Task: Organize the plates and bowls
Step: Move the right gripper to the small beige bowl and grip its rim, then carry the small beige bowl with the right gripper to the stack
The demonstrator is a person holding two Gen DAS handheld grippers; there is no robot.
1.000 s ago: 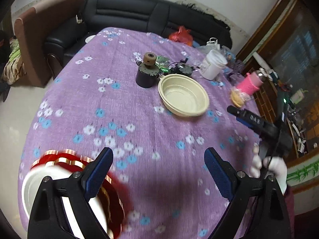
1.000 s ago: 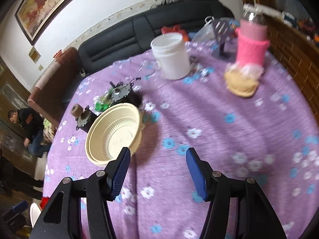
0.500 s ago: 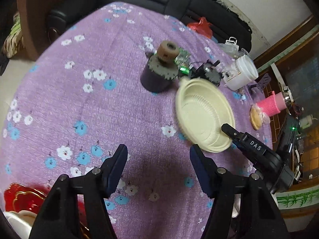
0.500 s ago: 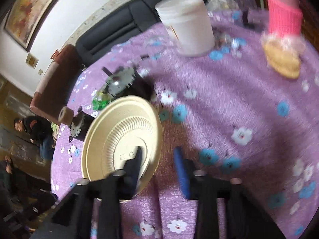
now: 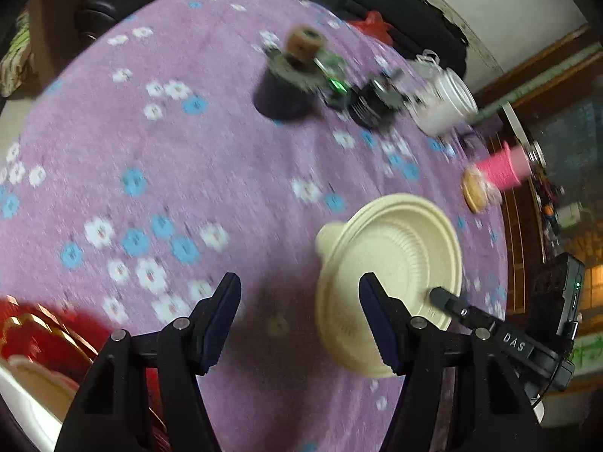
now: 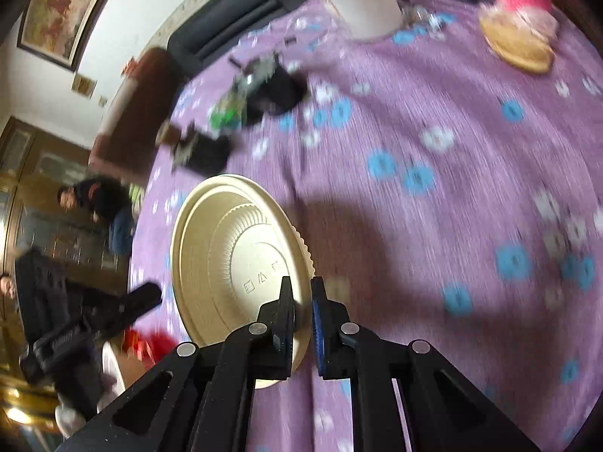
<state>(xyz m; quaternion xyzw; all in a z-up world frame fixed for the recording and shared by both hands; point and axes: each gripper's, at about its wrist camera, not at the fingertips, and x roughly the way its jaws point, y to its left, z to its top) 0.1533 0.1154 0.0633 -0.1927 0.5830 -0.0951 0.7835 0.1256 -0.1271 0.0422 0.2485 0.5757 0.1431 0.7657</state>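
A cream plastic bowl [image 6: 233,260] is tilted on edge above the purple flowered tablecloth. My right gripper [image 6: 301,301] is shut on its rim. In the left wrist view the same bowl [image 5: 392,263] hangs to the right, with the right gripper's finger [image 5: 452,303] on its rim. My left gripper [image 5: 297,309] is open and empty over the cloth, left of the bowl. A red plate with gold trim [image 5: 41,327] and a white dish [image 5: 22,395] lie at the lower left.
The table [image 5: 169,150] bears a dark cup with a gear-like lid [image 5: 290,83], a black gadget [image 5: 373,105], a white tub [image 5: 444,105], a pink cup [image 5: 505,165] and a wooden coaster [image 5: 473,192]. A black sofa stands behind. People sit beyond the table [image 6: 94,196].
The right gripper has shut on the bowl's rim, lifted it and carried it toward me. The left gripper has moved forward, away from the red plate.
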